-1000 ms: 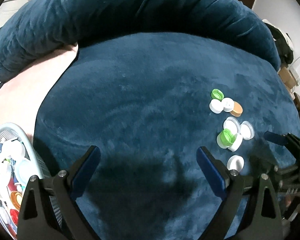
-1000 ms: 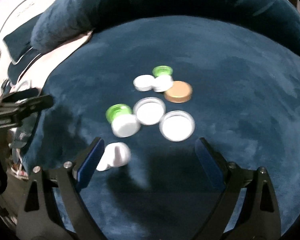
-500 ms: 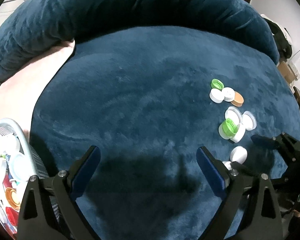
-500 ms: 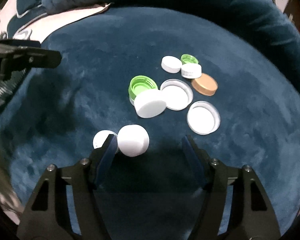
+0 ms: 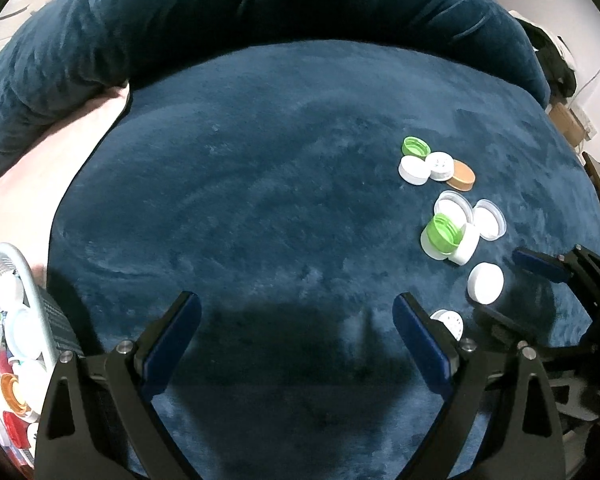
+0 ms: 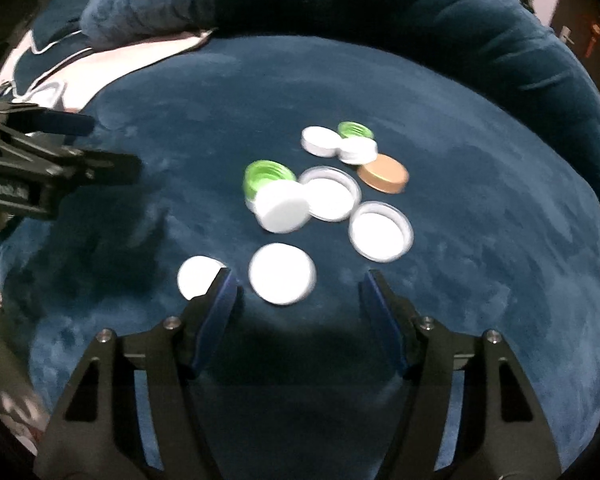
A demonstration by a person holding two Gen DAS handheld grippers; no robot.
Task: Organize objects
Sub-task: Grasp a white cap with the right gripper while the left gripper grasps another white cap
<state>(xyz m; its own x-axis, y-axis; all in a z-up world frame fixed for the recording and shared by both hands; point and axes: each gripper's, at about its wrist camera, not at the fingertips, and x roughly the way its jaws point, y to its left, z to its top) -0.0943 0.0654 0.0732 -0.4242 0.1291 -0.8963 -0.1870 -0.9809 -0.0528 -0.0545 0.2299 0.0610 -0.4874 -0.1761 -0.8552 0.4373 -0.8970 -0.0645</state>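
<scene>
**Blue velvet, scattered caps, a half-closed gripper**

Blue velvet covers the cushion (image 6: 480, 208) where the caps lie. Nearest in the right wrist view, the right gripper (image 6: 296, 292) is closing, its jaws about half apart, and it holds nothing. A white cap (image 6: 282, 273) lies flat just in front of the gap, nearer the left finger. A smaller white cap (image 6: 198, 278) lies beside that finger, on its outer side and partly hidden by it.

The left gripper (image 5: 296, 318) stands wide open and empty over bare velvet. At its left a basket (image 5: 18, 268) already holds many caps.

What could go wrong, in my judgement: the cap is not centred between the jaws, so the left finger may push it away instead of clamping it. That finger could also knock the small cap. The velvet is soft, so a flat cap may tilt and slip out of the pads.

Further on, the count. On the cushion I see nine caps: the two white ones near the gripper, one white cap leaning against a green cap (image 6: 266, 176), two white lids lying open side up, then at the far end two more white caps, a second green one and one brown cap (image 6: 384, 178). So six white, two green, one brown.
</scene>
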